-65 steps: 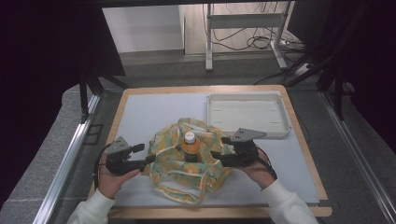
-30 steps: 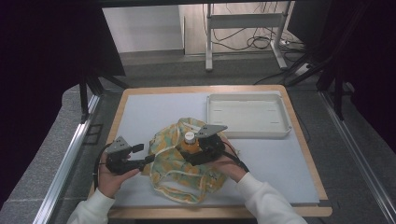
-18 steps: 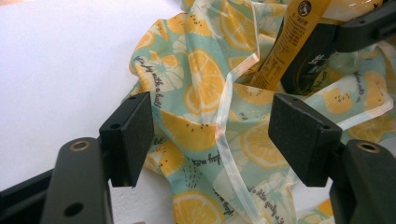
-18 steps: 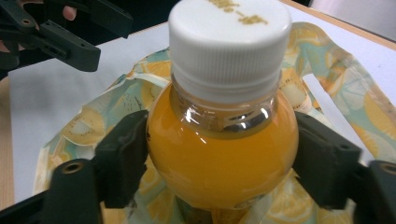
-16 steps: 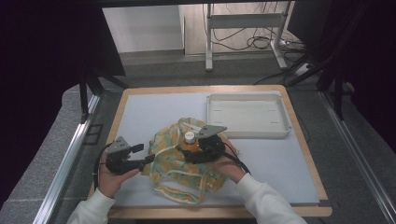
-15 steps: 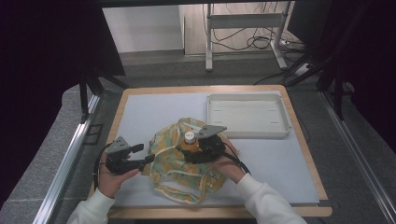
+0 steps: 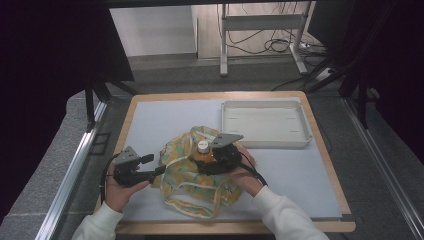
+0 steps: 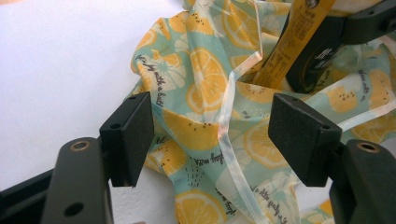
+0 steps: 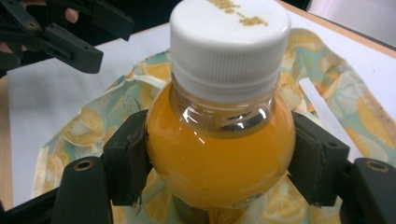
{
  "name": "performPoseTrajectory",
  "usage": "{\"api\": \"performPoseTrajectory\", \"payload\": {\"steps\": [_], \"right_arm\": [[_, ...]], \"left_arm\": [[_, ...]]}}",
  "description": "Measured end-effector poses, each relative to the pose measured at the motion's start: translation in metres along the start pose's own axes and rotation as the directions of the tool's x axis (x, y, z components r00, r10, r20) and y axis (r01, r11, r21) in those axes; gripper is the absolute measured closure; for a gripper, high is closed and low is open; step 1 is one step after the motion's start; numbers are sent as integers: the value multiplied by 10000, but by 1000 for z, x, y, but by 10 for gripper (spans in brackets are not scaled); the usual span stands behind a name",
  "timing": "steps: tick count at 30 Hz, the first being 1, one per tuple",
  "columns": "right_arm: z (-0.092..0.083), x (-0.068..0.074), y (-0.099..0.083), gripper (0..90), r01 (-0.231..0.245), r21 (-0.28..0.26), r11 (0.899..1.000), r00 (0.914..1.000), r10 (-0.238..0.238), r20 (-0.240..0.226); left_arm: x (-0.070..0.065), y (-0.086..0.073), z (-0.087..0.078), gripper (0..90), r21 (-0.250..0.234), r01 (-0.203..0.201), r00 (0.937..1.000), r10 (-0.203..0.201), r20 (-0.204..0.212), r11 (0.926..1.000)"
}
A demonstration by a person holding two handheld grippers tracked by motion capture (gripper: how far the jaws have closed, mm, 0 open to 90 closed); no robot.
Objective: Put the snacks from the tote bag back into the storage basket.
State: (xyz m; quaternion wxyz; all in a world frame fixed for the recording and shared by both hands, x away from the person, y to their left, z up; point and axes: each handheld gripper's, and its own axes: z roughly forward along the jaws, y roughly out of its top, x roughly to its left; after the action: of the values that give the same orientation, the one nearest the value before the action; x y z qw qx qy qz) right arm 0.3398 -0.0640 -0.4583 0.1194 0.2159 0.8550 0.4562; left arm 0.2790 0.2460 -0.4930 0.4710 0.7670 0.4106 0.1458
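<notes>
Clear round-shouldered orange bottle (image 9: 219,158), gripper-clamped (image 9: 219,161)

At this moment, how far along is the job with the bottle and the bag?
Done: the right gripper has just closed its jaws on the orange juice bottle, which stands upright on the lemon-print bag. In hand: the left gripper holds open jaws around the bag's edge, not clamped. Left: moving the bottle; the white tray holds nothing.

Small clear plastic bottle of orange juice (image 9: 219,154), white screw cap on, upright amid crumpled mint-green lemon-print fabric bag (image 7: 187,172) with translucent ribbon trim, lying mid-table on white mat.
</notes>
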Motion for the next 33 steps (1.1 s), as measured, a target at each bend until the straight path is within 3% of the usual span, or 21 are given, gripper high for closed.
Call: {"api": "performPoseTrajectory", "payload": {"steps": [19,25,33], "right_arm": [[-40,-4,24,303,10,-1145,9934,10000,-20,-84],[-52,-7,29,303,1,-1342,9910,10000,-3,-18],[-61,-12,27,303,-364,-1357,9901,9992,384,121]], "left_arm": [[0,0,1,320,27,6,10000,-6,-13,10000],[0,0,1,321,13,31,10000,-31,-21,10000],[-1,-1,2,321,48,29,10000,-29,83,10000]]}}
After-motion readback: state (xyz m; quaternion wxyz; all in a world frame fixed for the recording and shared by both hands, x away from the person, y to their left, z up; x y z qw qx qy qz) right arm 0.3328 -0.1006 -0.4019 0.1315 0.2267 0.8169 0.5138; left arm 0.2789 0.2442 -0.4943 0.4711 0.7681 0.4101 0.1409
